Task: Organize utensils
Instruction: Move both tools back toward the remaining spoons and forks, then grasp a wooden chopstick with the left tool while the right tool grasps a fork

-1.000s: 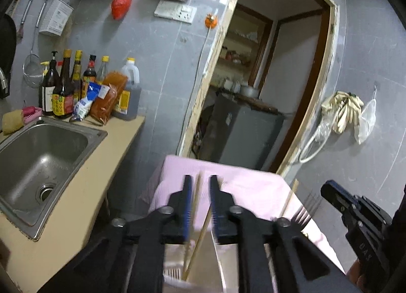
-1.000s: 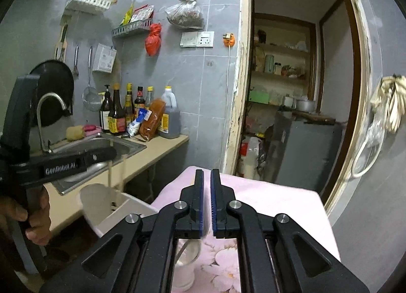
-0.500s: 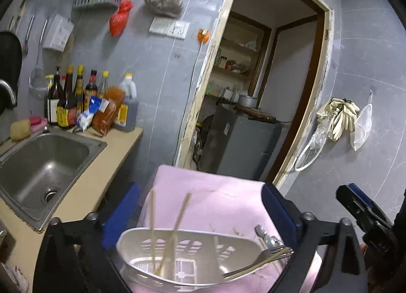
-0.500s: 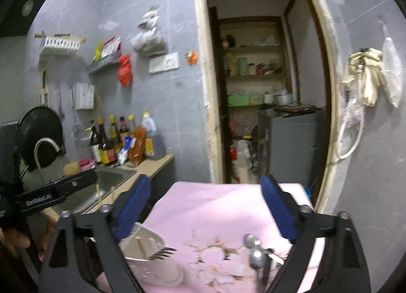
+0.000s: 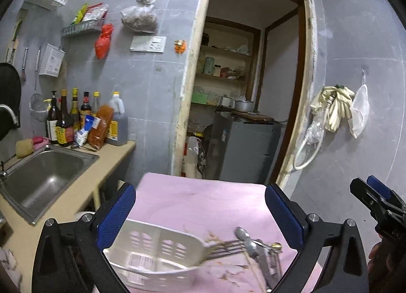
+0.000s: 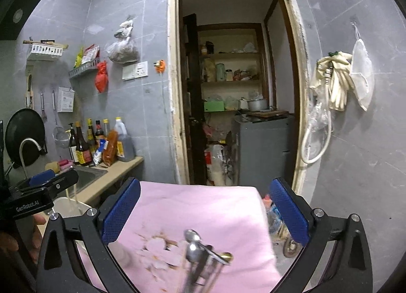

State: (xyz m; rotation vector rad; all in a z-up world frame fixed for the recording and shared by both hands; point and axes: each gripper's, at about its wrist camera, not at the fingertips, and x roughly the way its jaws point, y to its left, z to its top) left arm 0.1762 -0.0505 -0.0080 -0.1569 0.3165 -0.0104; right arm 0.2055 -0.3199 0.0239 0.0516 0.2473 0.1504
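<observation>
Item one — left gripper [image 5: 200, 219]: jaws standing wide apart, holding nothing, hanging over a white slotted basket [image 5: 157, 249] that is sitting on the pink cloth [image 5: 203, 201] covering the counter. The basket is lying at about 6 o'clock in the left view, between the two blue pads.

Item two — right gripper [image 6: 205, 211]: jaws likewise spread open and empty. A blurred bundle of metal cutlery [image 6: 200, 255] is lying at 6 o'clock below it, spoon bowls pointing up toward 12 o'clock and handles running down out of view.

Item three: a fork [image 5: 223, 247] is resting with its tines toward the spoons [image 5: 250, 242], its handle end over the basket rim; whether it is inside a compartment cannot be told through the blur.

Governing relation: the loose cutlery is lying at 3 o'clock of the basket, its long axis running roughly along the right gripper's line of sight, so the right hand is judged the nearer one for the next pick, and the jaws would likely be closing across the handles.

Background: sink [image 5: 40, 178], sauce bottles [image 5: 73, 117], open doorway [image 5: 243, 90].
</observation>
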